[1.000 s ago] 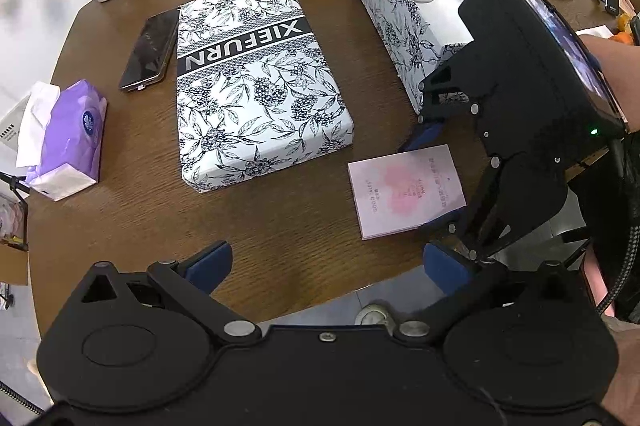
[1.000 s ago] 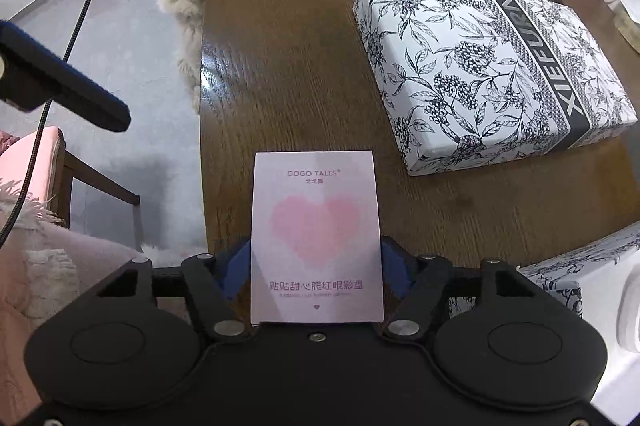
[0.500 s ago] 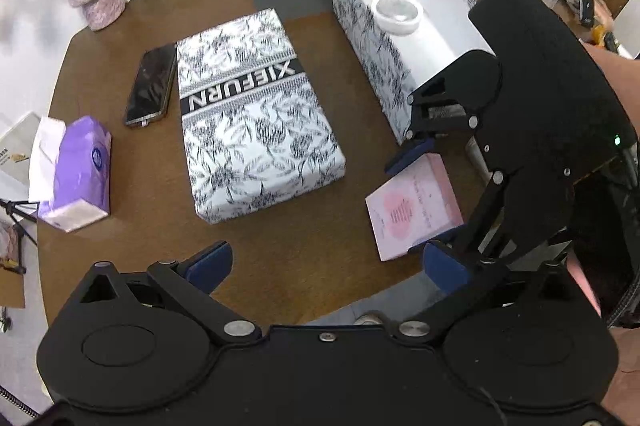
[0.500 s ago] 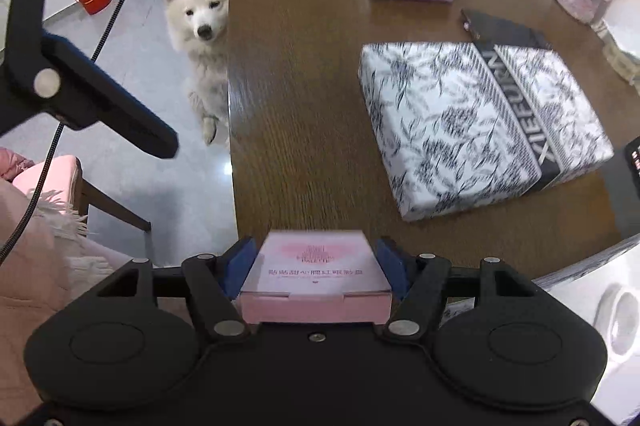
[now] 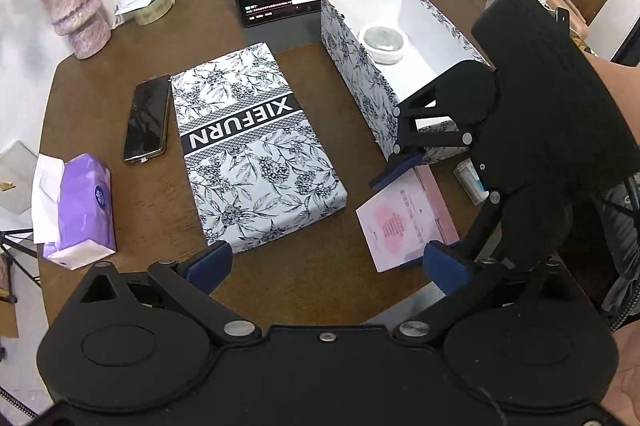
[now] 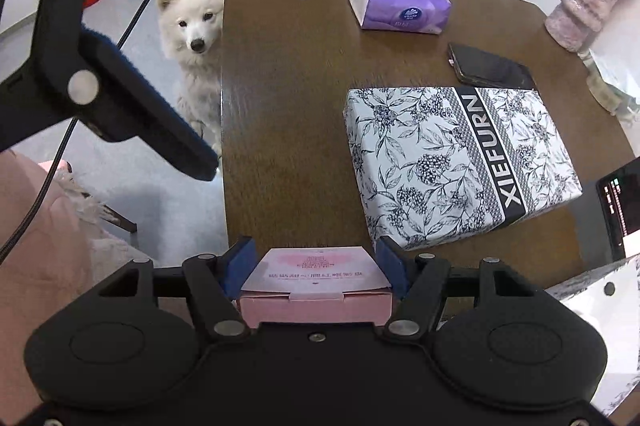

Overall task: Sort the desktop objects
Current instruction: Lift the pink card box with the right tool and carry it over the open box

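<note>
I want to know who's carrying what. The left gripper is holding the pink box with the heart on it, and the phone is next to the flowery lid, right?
Not quite: the right gripper holds the pink box, as the right wrist view shows. The left gripper is open. The phone does lie beside the flowery lid.

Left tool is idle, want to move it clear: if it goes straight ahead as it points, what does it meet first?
Most likely the patterned box lid, lying just beyond the open left tool on the table; depth is uncertain.
</note>
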`<action>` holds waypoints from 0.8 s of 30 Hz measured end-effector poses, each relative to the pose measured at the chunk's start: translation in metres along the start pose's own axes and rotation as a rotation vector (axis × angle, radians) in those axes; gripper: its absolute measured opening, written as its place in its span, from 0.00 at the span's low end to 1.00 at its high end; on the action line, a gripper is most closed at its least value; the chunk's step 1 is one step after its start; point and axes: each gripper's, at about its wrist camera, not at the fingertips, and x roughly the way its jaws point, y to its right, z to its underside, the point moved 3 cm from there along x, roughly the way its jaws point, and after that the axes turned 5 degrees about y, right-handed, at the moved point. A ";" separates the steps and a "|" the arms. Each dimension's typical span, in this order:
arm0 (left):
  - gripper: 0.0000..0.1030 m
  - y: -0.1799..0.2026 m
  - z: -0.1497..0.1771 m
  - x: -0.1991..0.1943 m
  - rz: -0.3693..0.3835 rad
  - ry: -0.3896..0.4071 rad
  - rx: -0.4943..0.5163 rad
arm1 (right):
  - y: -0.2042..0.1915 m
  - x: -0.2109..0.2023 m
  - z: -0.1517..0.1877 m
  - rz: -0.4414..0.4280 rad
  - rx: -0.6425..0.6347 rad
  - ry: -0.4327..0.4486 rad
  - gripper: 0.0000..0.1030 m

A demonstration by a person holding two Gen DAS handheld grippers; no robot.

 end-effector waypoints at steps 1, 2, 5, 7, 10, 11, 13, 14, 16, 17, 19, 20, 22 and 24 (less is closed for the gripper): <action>1.00 -0.002 0.000 -0.001 0.004 0.000 0.000 | 0.000 0.000 -0.002 0.000 0.000 -0.001 0.67; 1.00 -0.004 -0.001 -0.001 0.008 0.001 0.000 | 0.000 -0.001 -0.003 -0.001 -0.002 -0.003 0.67; 1.00 -0.009 -0.002 -0.003 0.021 0.001 0.000 | 0.002 -0.003 -0.008 -0.001 -0.007 -0.011 0.67; 1.00 -0.013 -0.002 -0.004 0.029 0.002 -0.001 | 0.005 -0.005 -0.012 -0.004 -0.013 -0.020 0.67; 1.00 -0.019 -0.004 -0.012 0.049 -0.006 0.001 | 0.009 -0.012 -0.020 -0.005 -0.025 -0.036 0.67; 1.00 -0.021 -0.005 -0.013 0.054 -0.008 0.000 | 0.011 -0.015 -0.023 -0.005 -0.029 -0.041 0.67; 1.00 -0.024 -0.011 -0.016 0.061 -0.001 0.007 | 0.016 -0.022 -0.028 0.002 -0.022 -0.034 0.67; 1.00 -0.025 -0.013 -0.018 0.064 0.004 0.010 | 0.019 -0.025 -0.031 0.007 -0.017 -0.029 0.67; 1.00 -0.026 -0.019 -0.021 0.071 0.012 0.017 | 0.024 -0.032 -0.035 0.020 -0.015 -0.021 0.67; 1.00 -0.026 -0.022 -0.022 0.075 0.016 0.021 | 0.026 -0.035 -0.037 0.027 -0.014 -0.017 0.67; 1.00 -0.026 -0.028 -0.024 0.082 0.025 0.028 | 0.034 -0.043 -0.040 0.037 -0.014 -0.012 0.67; 1.00 -0.025 -0.032 -0.023 0.087 0.026 0.027 | 0.038 -0.048 -0.040 0.041 -0.012 -0.009 0.67; 1.00 -0.023 -0.040 -0.023 0.098 0.029 0.026 | 0.045 -0.057 -0.041 0.049 -0.007 -0.004 0.67; 1.00 -0.021 -0.048 -0.022 0.109 0.032 0.025 | 0.055 -0.067 -0.040 0.048 0.007 0.000 0.67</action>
